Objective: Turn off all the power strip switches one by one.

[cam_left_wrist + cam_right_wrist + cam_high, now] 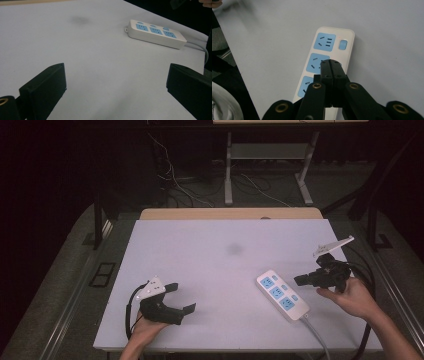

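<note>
Hovering just right of the white power strip (283, 295), the right tool (300, 280) is pressing its jaws together, empty. The strip is lying diagonally on the counter (220, 250), well apart from the spread, empty left tool (182, 299).

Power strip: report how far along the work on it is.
Nothing looks done yet: the power strip lies flat on the table with all three sockets free. In hand: the right hand-held gripper, jaws shut and holding nothing, hovers above the middle socket. The left hand-held gripper waits open, well apart. Any press or plugging is still left.
</note>
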`<action>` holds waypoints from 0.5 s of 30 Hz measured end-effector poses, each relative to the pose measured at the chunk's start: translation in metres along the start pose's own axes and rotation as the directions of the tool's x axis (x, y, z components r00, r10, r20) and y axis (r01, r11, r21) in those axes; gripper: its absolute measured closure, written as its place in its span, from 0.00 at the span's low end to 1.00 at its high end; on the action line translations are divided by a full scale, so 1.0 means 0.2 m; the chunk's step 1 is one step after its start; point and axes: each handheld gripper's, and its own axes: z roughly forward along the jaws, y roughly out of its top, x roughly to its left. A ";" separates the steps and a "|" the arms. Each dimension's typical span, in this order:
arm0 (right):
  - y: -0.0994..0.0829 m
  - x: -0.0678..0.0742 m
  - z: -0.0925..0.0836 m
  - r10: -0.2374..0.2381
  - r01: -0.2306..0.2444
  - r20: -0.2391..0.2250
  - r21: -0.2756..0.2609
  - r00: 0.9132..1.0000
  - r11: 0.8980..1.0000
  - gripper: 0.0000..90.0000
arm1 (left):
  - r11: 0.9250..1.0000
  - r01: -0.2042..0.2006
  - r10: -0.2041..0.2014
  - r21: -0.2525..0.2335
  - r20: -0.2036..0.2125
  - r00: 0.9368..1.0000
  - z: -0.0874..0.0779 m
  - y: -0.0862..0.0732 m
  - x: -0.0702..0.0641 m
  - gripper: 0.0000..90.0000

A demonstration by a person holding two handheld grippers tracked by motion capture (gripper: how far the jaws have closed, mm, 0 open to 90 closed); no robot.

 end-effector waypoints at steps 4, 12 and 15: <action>0.02 -0.02 0.01 0.004 -0.004 0.003 0.007 1.000 1.000 1.00 | 1.000 0.001 -0.001 0.001 0.002 1.000 0.00 0.00 0.00 0.01; 0.05 -0.05 0.05 0.011 -0.011 0.002 0.021 1.000 1.000 0.99 | 1.000 0.000 0.000 -0.001 0.001 1.000 0.00 0.00 0.00 0.01; 0.06 -0.06 0.06 0.008 -0.009 0.008 0.026 1.000 1.000 1.00 | 1.000 0.001 -0.001 -0.003 0.001 1.000 0.00 0.00 0.00 0.01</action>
